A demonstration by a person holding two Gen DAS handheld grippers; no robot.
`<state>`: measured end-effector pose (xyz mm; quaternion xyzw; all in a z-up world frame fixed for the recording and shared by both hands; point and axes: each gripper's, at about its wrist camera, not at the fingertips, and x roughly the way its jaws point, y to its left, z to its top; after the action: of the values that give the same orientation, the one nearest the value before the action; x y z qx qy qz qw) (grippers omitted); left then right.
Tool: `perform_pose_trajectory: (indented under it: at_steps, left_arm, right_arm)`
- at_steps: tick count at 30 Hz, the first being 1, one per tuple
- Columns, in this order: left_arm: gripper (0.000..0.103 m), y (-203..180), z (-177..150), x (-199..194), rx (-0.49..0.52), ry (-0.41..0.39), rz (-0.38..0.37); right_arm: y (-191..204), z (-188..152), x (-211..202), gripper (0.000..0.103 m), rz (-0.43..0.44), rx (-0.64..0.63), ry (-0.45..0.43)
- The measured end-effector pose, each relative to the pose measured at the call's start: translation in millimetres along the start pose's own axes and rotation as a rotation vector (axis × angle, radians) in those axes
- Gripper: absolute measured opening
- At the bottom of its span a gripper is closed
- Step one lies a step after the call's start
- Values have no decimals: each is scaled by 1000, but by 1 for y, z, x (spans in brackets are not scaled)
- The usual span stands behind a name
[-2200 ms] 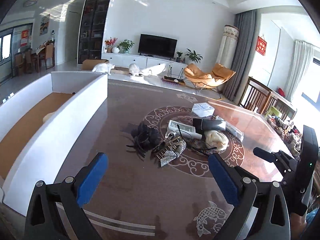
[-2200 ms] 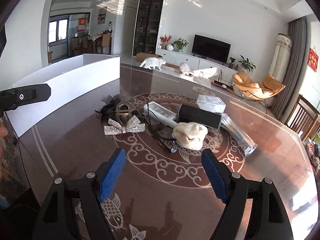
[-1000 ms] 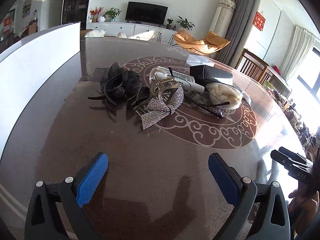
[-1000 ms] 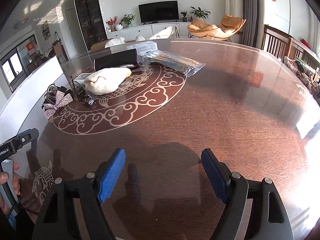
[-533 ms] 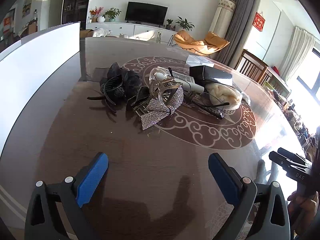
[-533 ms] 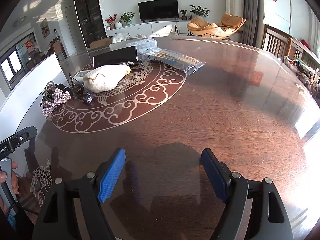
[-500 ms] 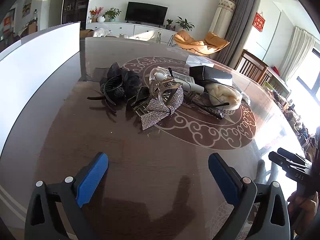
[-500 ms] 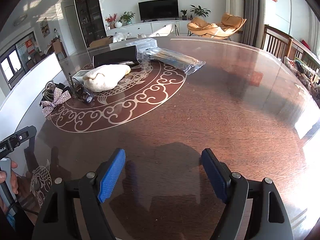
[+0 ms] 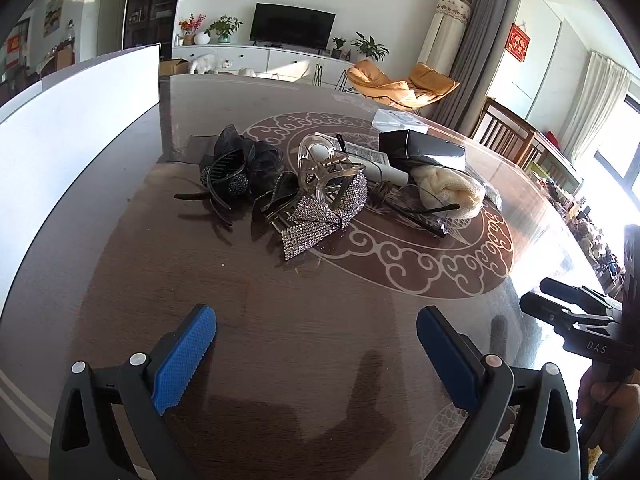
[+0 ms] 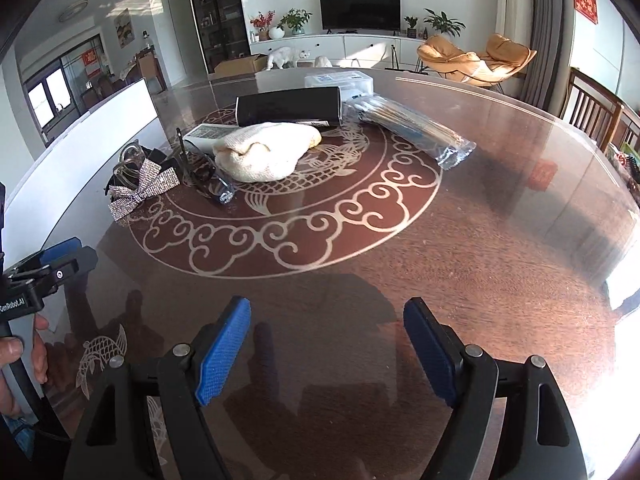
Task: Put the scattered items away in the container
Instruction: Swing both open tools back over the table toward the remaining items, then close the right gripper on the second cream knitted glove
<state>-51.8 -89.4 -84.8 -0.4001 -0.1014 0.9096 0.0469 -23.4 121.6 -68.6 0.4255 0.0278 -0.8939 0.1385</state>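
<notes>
The left gripper (image 9: 316,344) hangs low over the dark glass-topped table (image 9: 120,280) with its blue-padded fingers (image 9: 182,360) spread wide and nothing between them. The right gripper (image 10: 327,346) is likewise spread wide and empty above the table's near edge. Ahead of the left gripper, well apart from its fingertips, lies the scattered pile on the round scroll inlay: a rhinestone bow (image 9: 320,210) nearest, touching a clear claw clip (image 9: 320,170) that rests partly on top of it, with a black mesh hair accessory (image 9: 240,162) just beside both on the left. To the right of the clip lie a white tube (image 9: 372,164), dark glasses (image 9: 428,216) and a cream knitted cloth (image 9: 452,192); a black box (image 9: 424,152) lies behind the cloth, touching it. In the right wrist view, a clear packet of sticks (image 10: 412,128) lies beside the black box, and a clear plastic case (image 10: 338,80) sits behind it. The white container (image 9: 76,112) stands along the table's left side, its wall near the hair accessory; its interior is hidden.
</notes>
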Motion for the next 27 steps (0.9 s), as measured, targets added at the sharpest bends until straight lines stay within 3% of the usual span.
perform_pose_trajectory:
  at_steps: [6,9,12,14,17,18,19,27]
  left_arm:
    - [102,0,0,0,-1,-1,-2]
    - [102,0,0,0,-3,-2,-4]
    - [102,1,1,-1,-9,-5,-12]
    - [102,2,1,-1,-14,-7,-18]
    - [102,1,1,-1,-13,-7,-17]
    - [102,1,0,-1,-13,-7,-16]
    - [102,1,0,-1,-13,-7,-16]
    - [102,1,1,-1,-15,-8,-19]
  right_arm:
    - [40,77,10,80,73,-23,-143]
    - [62,108,42,80,14,-89,-101]
    - [73,119,78,80,-75,-128,-2]
    - [69,119,95,80,-110,-127,67]
    - [55,114,94,74,-95,-92,60]
    - [51,111,91,58,-88,-92,55]
    - [47,106,87,53,-94,-99,56]
    - [12,36,28,53,-142,-158,25]
